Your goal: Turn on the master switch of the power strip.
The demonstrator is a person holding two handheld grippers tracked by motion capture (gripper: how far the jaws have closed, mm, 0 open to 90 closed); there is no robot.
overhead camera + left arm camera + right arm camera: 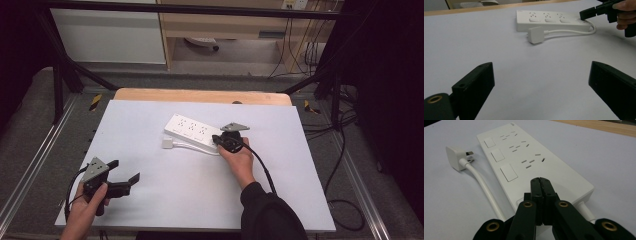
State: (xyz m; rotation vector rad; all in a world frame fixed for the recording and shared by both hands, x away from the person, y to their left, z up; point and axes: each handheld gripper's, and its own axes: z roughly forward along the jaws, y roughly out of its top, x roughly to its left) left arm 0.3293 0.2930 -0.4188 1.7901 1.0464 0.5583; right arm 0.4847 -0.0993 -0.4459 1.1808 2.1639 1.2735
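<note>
A white power strip (192, 131) (549, 20) (529, 162) with three switches and three socket groups lies in the middle of the table. Its white cable (484, 187) (569, 32) loops along its near side and ends in a white plug (167, 143) (535, 35) (455, 158) lying loose on the table. My right gripper (218, 139) (540, 181) is shut with nothing between its jaws, tips resting on the strip's cable end. My left gripper (125, 171) (540, 80) is open above bare table at the front left, facing the strip.
The white tabletop (165, 190) has a wooden strip (200, 95) along its far edge. A black frame (65, 75) surrounds the table, with cables (340, 165) on the floor at the right and a wooden cabinet (225, 25) behind.
</note>
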